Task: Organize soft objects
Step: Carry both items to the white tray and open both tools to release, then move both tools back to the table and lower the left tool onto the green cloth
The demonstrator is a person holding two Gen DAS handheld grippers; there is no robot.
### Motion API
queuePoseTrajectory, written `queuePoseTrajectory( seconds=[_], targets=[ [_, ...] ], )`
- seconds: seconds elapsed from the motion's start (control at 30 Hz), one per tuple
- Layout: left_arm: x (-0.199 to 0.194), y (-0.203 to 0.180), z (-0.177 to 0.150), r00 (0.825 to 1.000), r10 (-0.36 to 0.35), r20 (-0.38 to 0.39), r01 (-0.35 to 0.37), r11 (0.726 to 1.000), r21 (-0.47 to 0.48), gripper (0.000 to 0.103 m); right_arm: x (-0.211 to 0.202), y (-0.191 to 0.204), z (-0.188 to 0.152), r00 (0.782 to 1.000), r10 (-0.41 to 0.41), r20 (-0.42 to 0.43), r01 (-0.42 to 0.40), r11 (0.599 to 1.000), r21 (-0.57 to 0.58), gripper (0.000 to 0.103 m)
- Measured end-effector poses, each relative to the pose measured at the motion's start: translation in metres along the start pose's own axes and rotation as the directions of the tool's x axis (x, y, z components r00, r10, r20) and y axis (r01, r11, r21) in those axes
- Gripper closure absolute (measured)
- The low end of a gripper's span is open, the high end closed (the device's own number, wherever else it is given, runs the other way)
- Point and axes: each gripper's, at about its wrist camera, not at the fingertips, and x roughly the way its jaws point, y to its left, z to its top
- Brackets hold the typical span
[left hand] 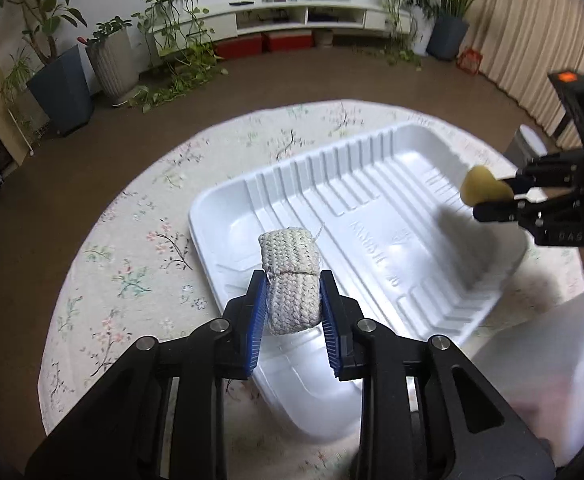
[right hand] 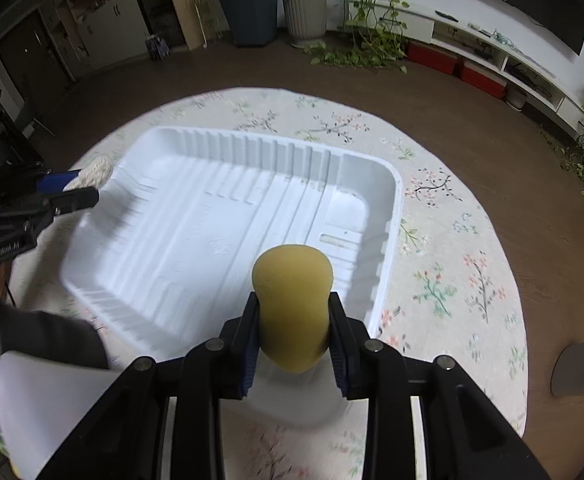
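A woven white pad [left hand: 290, 280] is clamped between the narrowed left gripper [left hand: 292, 304] above the tray's [left hand: 372, 184] near corner. A squeezed yellow sponge [right hand: 292, 312] is gripped by the right gripper [right hand: 294, 332] at the tray's near edge.

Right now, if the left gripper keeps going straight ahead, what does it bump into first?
Probably the white tray. The left gripper holds the knitted bundle above the tray's near end, pointing down across it, so the bundle would likely touch the tray floor first. Depth is hard to judge.

Round floral table [left hand: 132, 240] w/ white tray [left hand: 228, 216] on it.
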Motion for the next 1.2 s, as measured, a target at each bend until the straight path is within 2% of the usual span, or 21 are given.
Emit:
queuePoseTrajectory(
  seconds=[0.2, 0.37, 0.43, 0.47, 0.5, 0.53, 0.57, 0.73, 0.83, 0.9, 1.0, 1.13, 1.2],
  targets=[
    [0.021, -0.001, -0.006, 0.999, 0.024, -0.035, -0.023, 0.999, 0.023, 0.078, 0.029, -0.003, 0.001, 0.999, -0.018, -0.041, 0.018, 1.0, -0.014, 0.07],
    [0.026, -0.007, -0.009, 0.999, 0.023, -0.043, -0.022, 0.999, 0.031, 0.077, 0.031, -0.003, 0.0, 1.0, -0.015, -0.027, 0.015, 1.0, -0.004, 0.067],
    [0.026, -0.006, -0.009, 0.999, 0.01, -0.035, -0.009, 1.0, 0.026, 0.074, 0.03, -0.002, -0.001, 1.0, -0.01, -0.028, 0.01, 1.0, -0.006, 0.056],
    [0.024, -0.006, -0.009, 1.0, 0.011, -0.024, -0.01, 1.0, 0.024, 0.065, 0.029, -0.001, -0.001, 1.0, -0.005, -0.028, 0.005, 1.0, -0.008, 0.049],
    [0.022, -0.004, -0.008, 1.0, 0.008, -0.015, -0.008, 1.0, 0.02, 0.059, 0.028, 0.0, -0.001, 1.0, -0.003, -0.022, 0.002, 1.0, -0.011, 0.046],
    [0.02, -0.003, -0.008, 1.0, -0.001, -0.006, 0.001, 1.0, 0.016, 0.048, 0.024, 0.002, -0.002, 1.0, -0.004, -0.007, 0.004, 1.0, -0.014, 0.043],
    [0.017, -0.002, -0.007, 1.0, -0.01, 0.003, 0.01, 1.0, 0.012, 0.043, 0.023, 0.004, 0.0, 1.0, -0.009, 0.004, 0.009, 1.0, -0.015, 0.042],
    [0.001, 0.008, -0.008, 1.0, -0.011, 0.023, 0.011, 1.0, -0.024, 0.04, -0.001, -0.002, -0.002, 0.997, -0.009, 0.07, 0.007, 1.0, 0.023, 0.042],
    [-0.029, 0.021, -0.013, 0.997, 0.001, 0.076, 0.006, 0.996, -0.087, 0.039, -0.027, -0.014, -0.011, 0.993, 0.005, 0.12, -0.014, 0.997, 0.071, 0.042],
    [-0.055, 0.025, -0.022, 0.992, 0.01, 0.126, 0.004, 0.994, -0.108, 0.032, -0.052, -0.021, -0.024, 0.987, 0.015, 0.161, -0.033, 0.994, 0.107, 0.042],
    [-0.098, 0.027, -0.046, 0.981, 0.034, 0.192, -0.009, 0.992, -0.127, 0.032, -0.084, -0.022, -0.049, 0.975, 0.012, 0.222, -0.041, 0.991, 0.129, 0.037],
    [-0.153, 0.02, -0.089, 0.964, 0.049, 0.262, -0.008, 0.988, -0.156, 0.032, -0.128, -0.013, -0.106, 0.954, 0.033, 0.297, -0.084, 0.983, 0.161, 0.033],
    [-0.174, 0.012, -0.111, 0.958, 0.048, 0.283, 0.002, 0.985, -0.171, 0.027, -0.144, -0.003, -0.139, 0.945, 0.048, 0.322, -0.109, 0.979, 0.174, 0.031]
  ],
)
